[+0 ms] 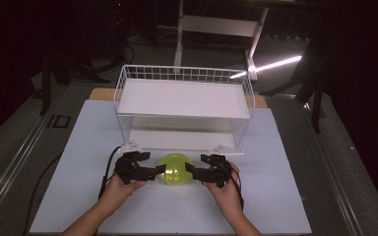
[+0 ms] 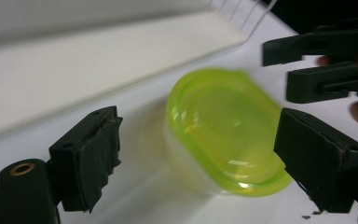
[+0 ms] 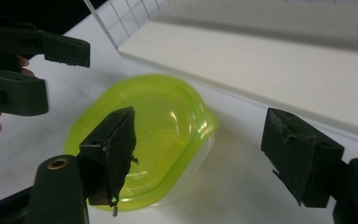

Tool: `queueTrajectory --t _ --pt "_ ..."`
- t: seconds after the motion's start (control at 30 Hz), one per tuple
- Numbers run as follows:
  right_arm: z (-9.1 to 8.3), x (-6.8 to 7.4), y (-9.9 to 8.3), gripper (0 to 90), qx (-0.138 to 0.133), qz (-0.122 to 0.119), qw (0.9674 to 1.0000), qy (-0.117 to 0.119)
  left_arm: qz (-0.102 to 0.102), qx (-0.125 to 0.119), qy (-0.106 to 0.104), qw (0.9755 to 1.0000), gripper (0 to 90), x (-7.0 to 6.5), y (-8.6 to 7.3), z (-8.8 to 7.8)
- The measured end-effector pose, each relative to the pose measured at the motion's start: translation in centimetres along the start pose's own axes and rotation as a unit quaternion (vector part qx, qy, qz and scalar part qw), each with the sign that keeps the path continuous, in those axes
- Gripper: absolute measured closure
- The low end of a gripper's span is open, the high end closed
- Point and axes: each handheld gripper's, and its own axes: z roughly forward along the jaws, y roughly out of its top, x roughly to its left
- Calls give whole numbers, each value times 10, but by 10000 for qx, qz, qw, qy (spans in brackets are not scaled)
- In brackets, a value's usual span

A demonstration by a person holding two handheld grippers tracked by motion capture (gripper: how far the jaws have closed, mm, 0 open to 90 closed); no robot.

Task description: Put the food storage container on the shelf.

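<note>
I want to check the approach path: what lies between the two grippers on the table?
In the high view, the green-lidded container sits between the left gripper and the right gripper, with a white wire shelf rack behind it.

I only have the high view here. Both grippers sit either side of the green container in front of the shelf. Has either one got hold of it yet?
Observer: No. In the left gripper view the left gripper has its fingers spread, with the green container between them and untouched.
Operator: What about the right one?
Observer: The right gripper is open too; in its own view the container lies behind its left finger, while the other finger is clear of it.
Operator: Is the container open or closed?
Observer: A yellow-green lid sits on a clear base; the high view only gives a green blob.
</note>
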Motion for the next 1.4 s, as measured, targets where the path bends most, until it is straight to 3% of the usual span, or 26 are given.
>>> queueTrajectory --t 0.07,0.2,0.4,0.53,0.63,0.9,1.07,1.27,1.4 --pt "3 -1 -3 303 57 48 10000 14 -169 27 32 9998 210 2 -3 4" --pt "8 -4 -7 374 138 193 9997 -24 -264 154 130 9994 255 4 -5 10" --pt "9 -3 -9 506 262 256 9993 -47 -369 361 95 9986 421 5 -7 14" --pt "9 -4 -10 566 331 446 9984 90 -353 415 -99 9985 537 4 -7 12" --pt "8 1 -9 647 393 369 9985 87 -340 480 -184 9981 622 1 -6 11" --pt "3 8 -11 689 429 415 9982 47 -527 498 -403 9966 657 -3 -12 6" --pt "-1 14 -13 710 401 289 9988 -65 -552 543 -494 9958 685 -7 -15 3" --pt "-6 16 -16 730 400 289 9987 99 -426 467 -311 9975 713 -18 -23 -2" --pt "-11 22 -20 738 378 180 9991 49 -442 430 -266 9977 738 -21 -26 -4"
